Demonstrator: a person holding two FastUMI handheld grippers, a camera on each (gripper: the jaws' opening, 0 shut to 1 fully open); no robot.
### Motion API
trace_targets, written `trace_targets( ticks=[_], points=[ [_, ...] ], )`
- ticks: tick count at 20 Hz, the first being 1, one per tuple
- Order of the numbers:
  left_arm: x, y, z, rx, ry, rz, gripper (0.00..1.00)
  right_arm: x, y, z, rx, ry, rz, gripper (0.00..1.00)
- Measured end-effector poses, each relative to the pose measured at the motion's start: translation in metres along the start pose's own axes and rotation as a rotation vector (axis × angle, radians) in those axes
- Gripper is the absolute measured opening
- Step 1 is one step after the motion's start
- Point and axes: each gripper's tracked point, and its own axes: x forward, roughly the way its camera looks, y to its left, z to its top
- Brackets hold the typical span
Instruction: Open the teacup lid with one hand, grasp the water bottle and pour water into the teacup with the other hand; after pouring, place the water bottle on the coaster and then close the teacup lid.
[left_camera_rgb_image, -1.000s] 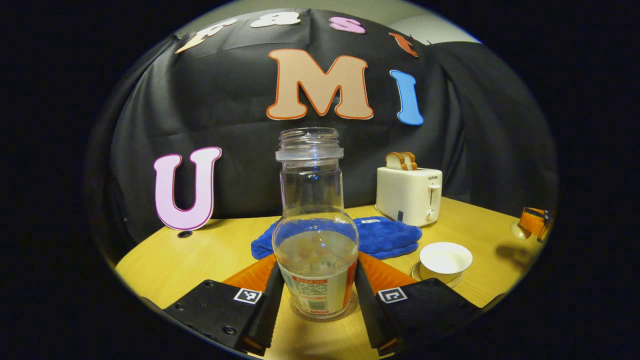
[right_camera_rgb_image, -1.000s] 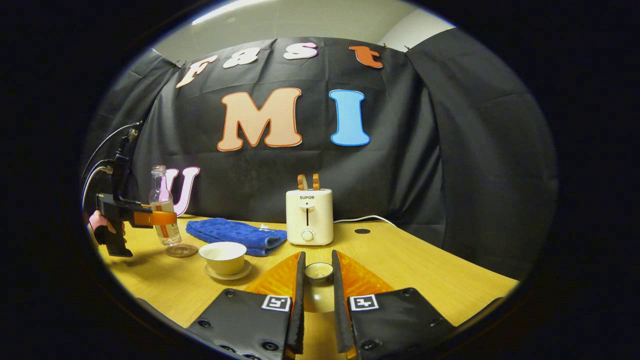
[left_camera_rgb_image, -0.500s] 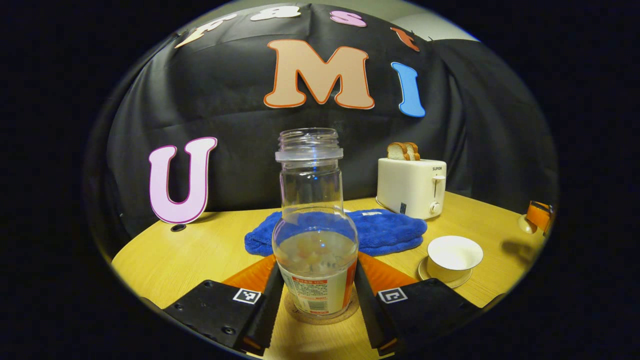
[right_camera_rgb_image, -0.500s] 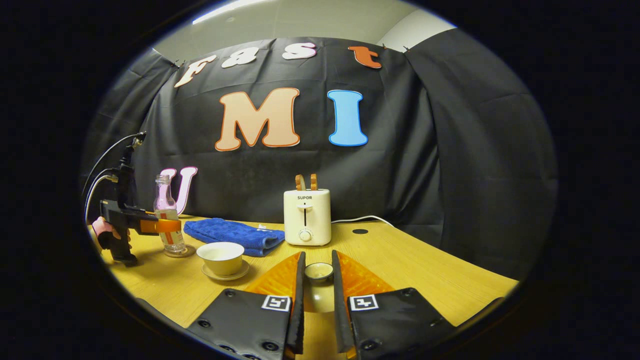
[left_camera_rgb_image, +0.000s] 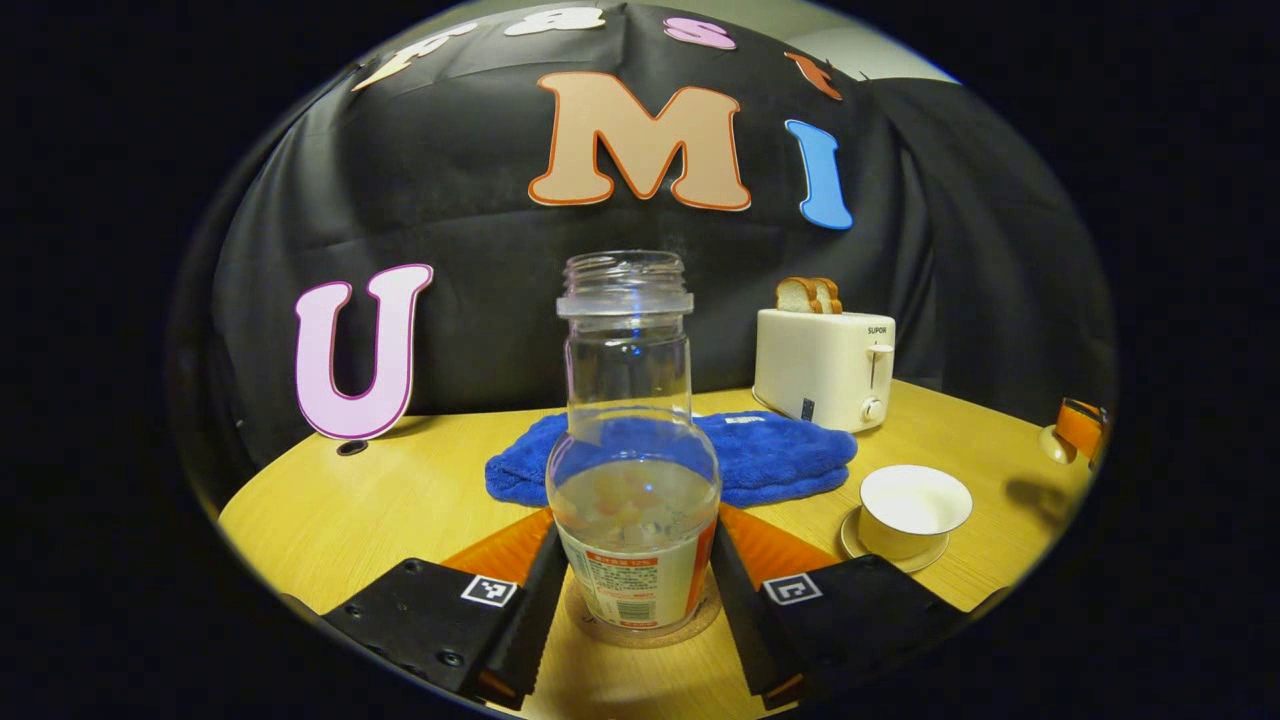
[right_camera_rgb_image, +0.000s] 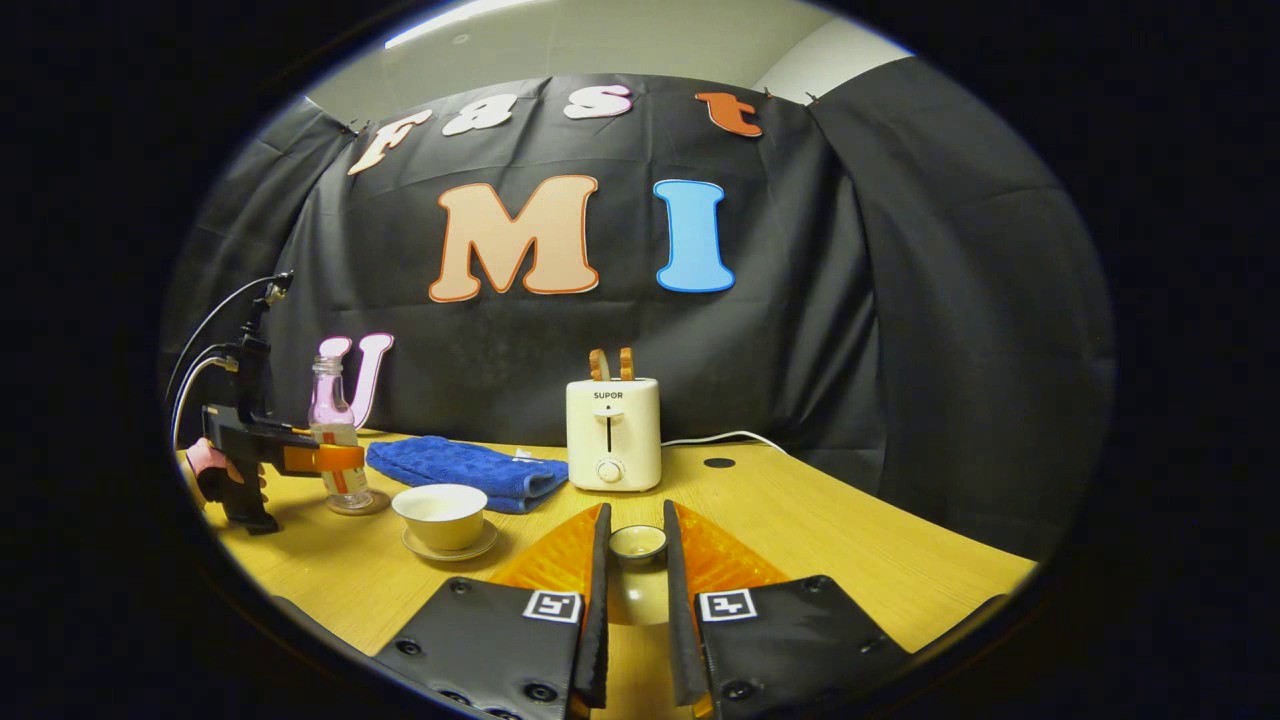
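Observation:
A clear water bottle (left_camera_rgb_image: 632, 470), uncapped and part full, stands upright on a round coaster (left_camera_rgb_image: 690, 622). My left gripper (left_camera_rgb_image: 635, 545) is shut on its lower body, one finger on each side. In the right gripper view the same bottle (right_camera_rgb_image: 335, 450) and left gripper (right_camera_rgb_image: 335, 458) sit at the far left, held by a hand. The white teacup (left_camera_rgb_image: 915, 505) rests lidless on its saucer, to the right of the bottle, and shows as the teacup (right_camera_rgb_image: 440, 512) in the right gripper view. My right gripper (right_camera_rgb_image: 636, 515) is shut on the small teacup lid (right_camera_rgb_image: 637, 543), low over the table.
A blue towel (left_camera_rgb_image: 770, 455) lies behind the bottle and cup. A white toaster (right_camera_rgb_image: 612, 432) with bread slices stands at the back, its cord trailing right. The wooden table (right_camera_rgb_image: 850, 540) has bare room to the right of my right gripper.
The left gripper has lowered the bottle from just above the table onto the coaster. The right gripper has kept still with the lid.

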Motion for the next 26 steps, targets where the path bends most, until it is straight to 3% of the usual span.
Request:
trace_targets(
  ticks=[1, 4, 6, 11, 21, 26],
  points=[
    [0.001, 0.000, -0.001, 0.000, 0.006, 0.002, 0.74, 0.000, 0.000, 0.000, 0.000, 0.000, 0.000, 0.28],
    [-0.001, -0.001, -0.001, -0.011, 0.006, -0.002, 0.91, 0.000, 0.000, 0.000, 0.000, 0.000, 0.000, 0.29],
    [-0.004, 0.003, -0.003, -0.022, 0.007, 0.014, 0.95, 0.000, 0.000, 0.000, 0.000, 0.000, 0.000, 0.28],
    [-0.015, 0.010, 0.003, -0.056, -0.034, 0.032, 0.96, 0.000, 0.000, 0.001, 0.000, 0.000, 0.001, 0.28],
    [-0.070, 0.020, 0.009, -0.003, -0.148, 0.091, 0.95, 0.000, 0.003, 0.000, 0.000, 0.001, 0.015, 0.29],
    [-0.091, 0.026, 0.014, -0.014, -0.199, 0.100, 0.95, 0.002, 0.030, 0.000, 0.004, 0.003, 0.106, 0.29]
  ],
)
